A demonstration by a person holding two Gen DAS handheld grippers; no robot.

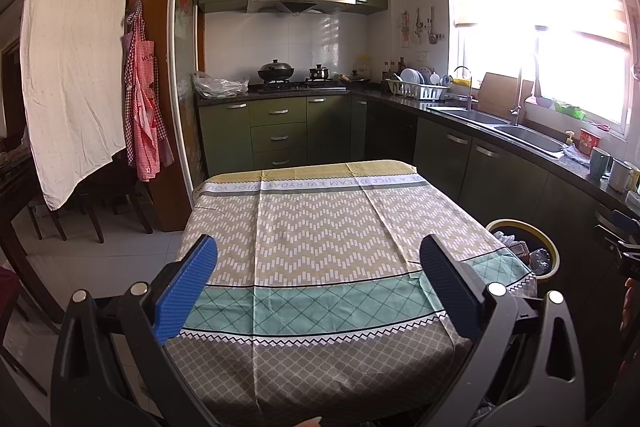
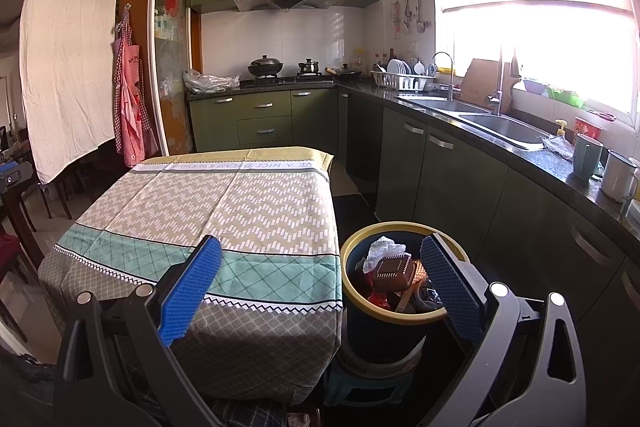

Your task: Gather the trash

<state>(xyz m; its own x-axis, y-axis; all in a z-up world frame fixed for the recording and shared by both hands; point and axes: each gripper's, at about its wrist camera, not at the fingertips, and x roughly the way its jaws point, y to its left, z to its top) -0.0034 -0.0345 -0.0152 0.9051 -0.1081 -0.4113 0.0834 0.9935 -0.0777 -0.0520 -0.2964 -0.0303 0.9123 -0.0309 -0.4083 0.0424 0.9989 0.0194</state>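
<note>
A dark trash bin with a yellow rim (image 2: 362, 301) stands right of the table on a small stool; it also shows in the left wrist view (image 1: 554, 255). It holds crumpled white paper (image 2: 384, 249), a brown plastic tray (image 2: 394, 271) and other scraps. The table (image 2: 224, 211) wears a patterned cloth (image 1: 320, 227) with nothing on it. My left gripper (image 1: 318, 281) is open and empty above the table's near edge. My right gripper (image 2: 320, 283) is open and empty, its right finger over the bin's rim.
A dark counter (image 2: 532, 155) with sink, mugs (image 2: 586, 155) and dish rack (image 2: 402, 79) runs along the right. Green cabinets and a stove (image 1: 298, 85) stand behind. A white sheet (image 1: 76, 47), a red apron (image 1: 142, 99) and dark chairs are at the left.
</note>
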